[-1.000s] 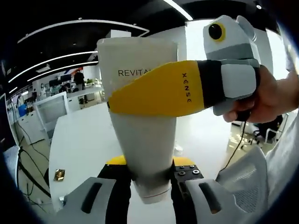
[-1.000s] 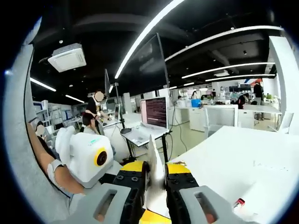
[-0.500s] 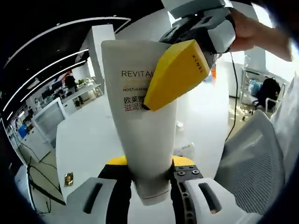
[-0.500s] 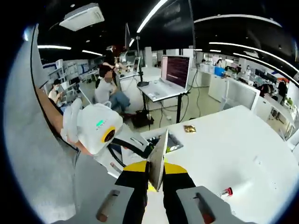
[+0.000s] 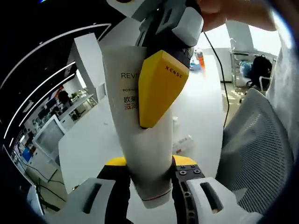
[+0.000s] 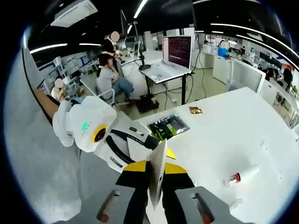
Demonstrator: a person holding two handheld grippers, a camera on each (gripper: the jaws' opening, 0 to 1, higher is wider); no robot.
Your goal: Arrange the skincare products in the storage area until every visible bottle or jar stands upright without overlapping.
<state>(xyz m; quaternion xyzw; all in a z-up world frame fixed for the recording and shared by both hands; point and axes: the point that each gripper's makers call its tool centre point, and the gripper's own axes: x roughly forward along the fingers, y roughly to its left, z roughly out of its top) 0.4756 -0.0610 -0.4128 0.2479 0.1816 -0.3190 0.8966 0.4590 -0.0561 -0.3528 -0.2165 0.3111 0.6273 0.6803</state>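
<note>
Both pairs of jaws were clamped on the same white tube (image 5: 140, 140): the left gripper (image 5: 150, 186) pinched it near its cap end, while the right gripper (image 6: 156, 196) gripped its flat crimped end, which appeared edge-on between those jaws in the right gripper view; the tube was held in the air above the white table (image 6: 243, 135), which serves here as the landmark; in the left gripper view the right gripper's yellow finger (image 5: 161, 88) lay across the printed face of the tube, with a person's hand (image 5: 233, 11) above it; on the table, well below the tube, lay a small bottle with a red band (image 6: 238, 177) on its side, and near the table's far edge sat a small gold packet (image 6: 195, 110); beyond the table a laptop (image 6: 173, 60) stood on a desk. The tube seemed to be mid-handover or being turned, so the job looked far from done; to do it well, one gripper should probably let go only once the other holds firmly, and the tube should come down cap-first onto bare table, apart from the lying bottle, which itself would want righting.
</note>
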